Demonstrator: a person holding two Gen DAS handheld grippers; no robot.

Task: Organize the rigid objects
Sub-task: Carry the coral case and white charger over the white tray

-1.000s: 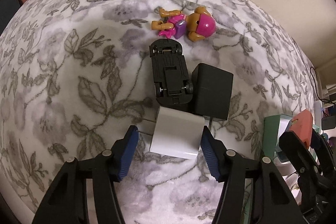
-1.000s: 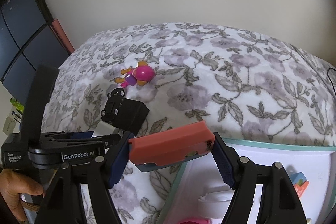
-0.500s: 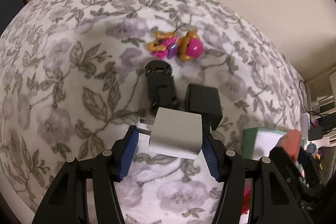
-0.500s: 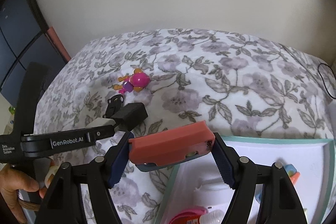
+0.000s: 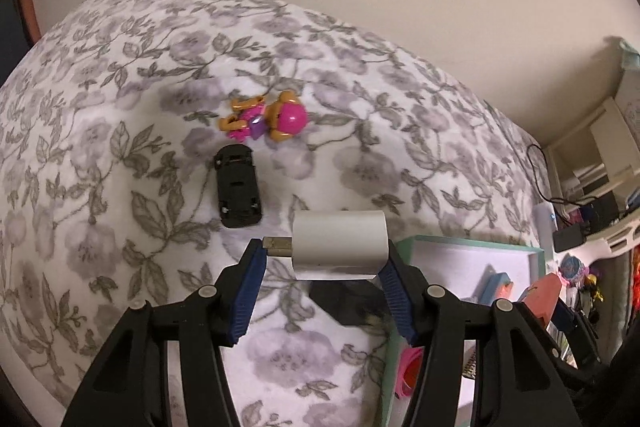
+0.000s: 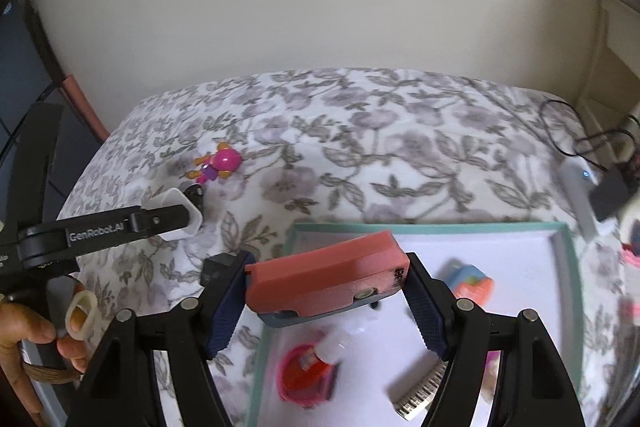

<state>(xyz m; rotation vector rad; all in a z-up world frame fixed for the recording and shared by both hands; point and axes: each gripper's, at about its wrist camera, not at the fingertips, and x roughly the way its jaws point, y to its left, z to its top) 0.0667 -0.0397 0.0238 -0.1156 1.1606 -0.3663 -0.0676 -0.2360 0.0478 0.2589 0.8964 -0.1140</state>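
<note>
My left gripper is shut on a white plug adapter, held above the floral cover with its metal prongs pointing left. A black cube adapter lies just beneath it. Further off lie a black toy car on its roof and a pink and orange toy figure. My right gripper is shut on a coral-red block with a grey underside, which hangs over the near left part of the teal-rimmed tray. The left gripper also shows at the left of the right wrist view.
The tray holds a pink round container, a small bottle, a white comb-like piece and a blue and orange toy. A person's hand grips the left handle. A wall, cables and shelves bound the far and right sides.
The left gripper has risen with the white adapter, off the cover and away from the car and black cube. The right gripper carried the coral block rightward over the tray.
</note>
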